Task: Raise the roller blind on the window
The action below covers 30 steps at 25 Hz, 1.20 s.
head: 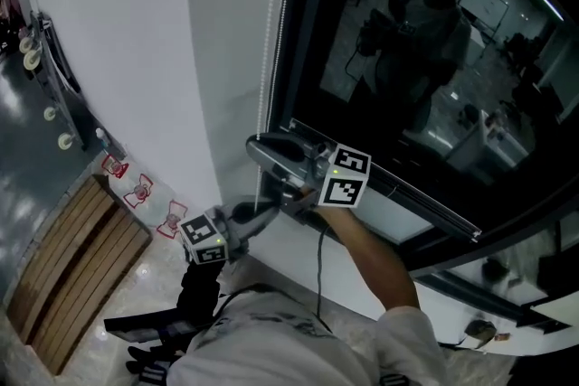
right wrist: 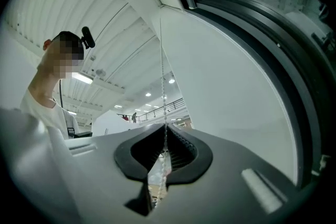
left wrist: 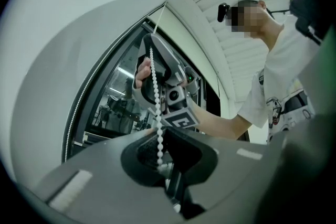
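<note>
Right claw (right wrist: 165, 132) pinches taut white bead chain (right wrist: 162, 76).

Head view looks steeply down on left gripper (head: 258, 214) and right gripper (head: 256, 146); each gripper view peers upward, close along its jaws, sharing the bead chain (left wrist: 156, 107)

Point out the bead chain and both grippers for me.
bead chain (left wrist: 157, 99): left gripper view, beads above the jaws.
left gripper (left wrist: 163, 131): left gripper view, between its jaw tips.
right gripper (right wrist: 165, 125): right gripper view, between its jaw tips.
</note>
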Available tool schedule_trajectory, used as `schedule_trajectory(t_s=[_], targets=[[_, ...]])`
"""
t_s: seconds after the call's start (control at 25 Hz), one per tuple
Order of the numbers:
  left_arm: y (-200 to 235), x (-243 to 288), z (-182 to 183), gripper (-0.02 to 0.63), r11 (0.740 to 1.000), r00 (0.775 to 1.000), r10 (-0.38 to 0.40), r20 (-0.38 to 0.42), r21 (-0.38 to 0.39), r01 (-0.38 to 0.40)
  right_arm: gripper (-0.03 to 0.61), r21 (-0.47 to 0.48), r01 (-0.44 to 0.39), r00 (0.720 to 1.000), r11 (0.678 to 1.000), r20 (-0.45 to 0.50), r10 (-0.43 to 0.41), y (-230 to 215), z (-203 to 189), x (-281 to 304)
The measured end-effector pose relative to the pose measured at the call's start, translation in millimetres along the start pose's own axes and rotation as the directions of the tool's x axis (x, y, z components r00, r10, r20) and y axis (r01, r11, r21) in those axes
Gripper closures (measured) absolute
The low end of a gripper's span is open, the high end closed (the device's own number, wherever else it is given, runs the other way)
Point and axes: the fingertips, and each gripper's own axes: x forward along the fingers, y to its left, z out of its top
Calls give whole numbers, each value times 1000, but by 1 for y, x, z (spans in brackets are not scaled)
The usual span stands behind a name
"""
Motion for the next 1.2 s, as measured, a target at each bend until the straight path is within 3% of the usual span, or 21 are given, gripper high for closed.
schedule_trajectory(t_s=[0.12, 0.24, 0.36, 0.44, 0.84, 1.2], targets=[[-1, 1, 1, 615, 1000, 1000, -1, -2, 2, 1, 563, 73, -5, 999, 997, 39, 3, -3, -2, -8], [-1, 2, 1, 615, 1000, 1000, -6, 3, 3, 6, 559, 37, 20, 998, 999, 60, -22, -5, 7, -10], [-1, 3, 1, 615, 1000, 1000, -7, 1, 2, 7, 454, -10, 23, 996, 1000, 88, -22, -5, 28, -6], [-1, 3, 1, 615, 1000, 1000, -7, 1, 3, 7, 421, -37, 15, 994, 999, 110, -10, -4, 50, -1], [2, 1, 0, 615, 1000, 1000, 3, 4, 1, -3, 420, -265, -58, 984, 962, 146, 100, 20, 185, 47], [3, -4, 2, 615, 1000, 1000, 20, 11, 3, -20, 436, -348, -102, 969, 932, 179, 173, 43, 264, 66]])
